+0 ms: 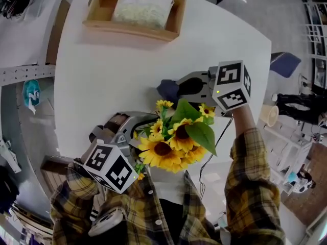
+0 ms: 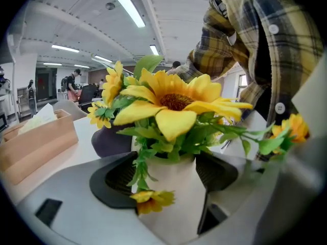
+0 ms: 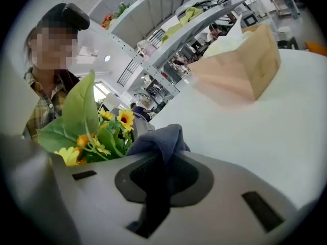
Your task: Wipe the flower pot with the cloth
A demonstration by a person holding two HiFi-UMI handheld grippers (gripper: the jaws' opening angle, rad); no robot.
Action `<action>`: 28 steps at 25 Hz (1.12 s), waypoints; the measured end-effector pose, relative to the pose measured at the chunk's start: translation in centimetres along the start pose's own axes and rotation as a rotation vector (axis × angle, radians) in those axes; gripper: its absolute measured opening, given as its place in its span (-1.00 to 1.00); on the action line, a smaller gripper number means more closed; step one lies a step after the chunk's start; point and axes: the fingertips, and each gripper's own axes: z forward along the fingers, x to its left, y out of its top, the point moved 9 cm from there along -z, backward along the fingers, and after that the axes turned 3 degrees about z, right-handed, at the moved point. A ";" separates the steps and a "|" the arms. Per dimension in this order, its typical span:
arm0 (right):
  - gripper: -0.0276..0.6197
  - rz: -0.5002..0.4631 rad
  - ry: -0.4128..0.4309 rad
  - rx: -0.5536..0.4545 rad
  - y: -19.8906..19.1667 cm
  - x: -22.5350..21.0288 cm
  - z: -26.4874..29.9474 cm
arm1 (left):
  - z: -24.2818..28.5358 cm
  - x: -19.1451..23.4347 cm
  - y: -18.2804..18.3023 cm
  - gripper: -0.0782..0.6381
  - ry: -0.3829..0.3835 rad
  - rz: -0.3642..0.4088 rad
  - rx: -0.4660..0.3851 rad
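A white flower pot (image 2: 173, 200) full of artificial sunflowers (image 1: 171, 142) is held above the near edge of the white table (image 1: 102, 70). My left gripper (image 1: 130, 128) is shut on the pot, one jaw on each side of it. In the head view the blooms hide the pot. My right gripper (image 1: 176, 88) is shut on a dark blue cloth (image 1: 167, 90), which bunches out past its jaws just beyond the flowers. In the right gripper view the cloth (image 3: 161, 147) hangs between the jaws, with the sunflowers (image 3: 99, 131) to its left. In the left gripper view the cloth (image 2: 110, 142) shows behind the leaves.
A wooden tray (image 1: 171, 27) holding a tissue pack (image 1: 143, 6) stands at the far edge of the table. A person's plaid sleeves (image 1: 250, 188) reach in from below. Shelving and a paper cup (image 1: 269, 115) are off the table to the right.
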 end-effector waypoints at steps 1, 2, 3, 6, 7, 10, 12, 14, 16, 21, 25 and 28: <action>-0.83 -0.007 0.009 0.013 0.1 0.0 0.2 | 0.1 0.0 0.1 0.25 -0.006 0.000 -0.001; -0.83 -0.011 0.014 0.021 0.2 -0.1 0.5 | 0.1 0.0 0.0 0.25 -0.006 -0.001 -0.004; -0.83 -0.013 0.016 0.023 0.3 -0.1 0.6 | 0.1 0.0 0.0 0.25 -0.003 -0.005 -0.010; -0.83 -0.004 0.008 -0.003 0.2 -0.2 0.3 | 0.0 -0.2 -0.5 0.25 0.006 -0.030 -0.015; -0.83 -0.001 0.002 -0.020 0.1 -0.2 0.1 | 0.0 -0.2 -0.9 0.25 0.011 -0.036 -0.006; -0.83 -0.005 -0.032 -0.075 -0.1 0.1 -0.6 | -0.8 -0.3 -2.1 0.25 0.040 -0.070 0.021; -0.83 -0.021 -0.069 -0.115 -0.2 0.5 -1.3 | -1.8 -0.4 -2.8 0.25 0.062 -0.127 0.017; -0.83 -0.041 -0.110 -0.176 -0.2 1.0 -2.3 | -2.9 -0.6 -3.4 0.25 0.079 -0.201 0.016; -0.83 -0.065 -0.154 -0.257 -0.1 2.0 -3.5 | -4.2 -1.0 -3.7 0.25 0.113 -0.275 0.001; -0.83 -0.150 -0.310 -0.441 0.0 5.7 -7.3 | -8.3 -1.6 -2.0 0.06 0.327 -0.398 -0.173; -0.83 -0.206 -0.386 -0.596 0.1 9.9 -9.9 | -11.1 -2.8 1.0 -0.18 0.457 -0.433 -0.272; -0.83 -0.271 -0.438 -0.686 0.5 13.7 -11.3 | -12.6 -3.4 4.2 -0.30 0.517 -0.389 -0.333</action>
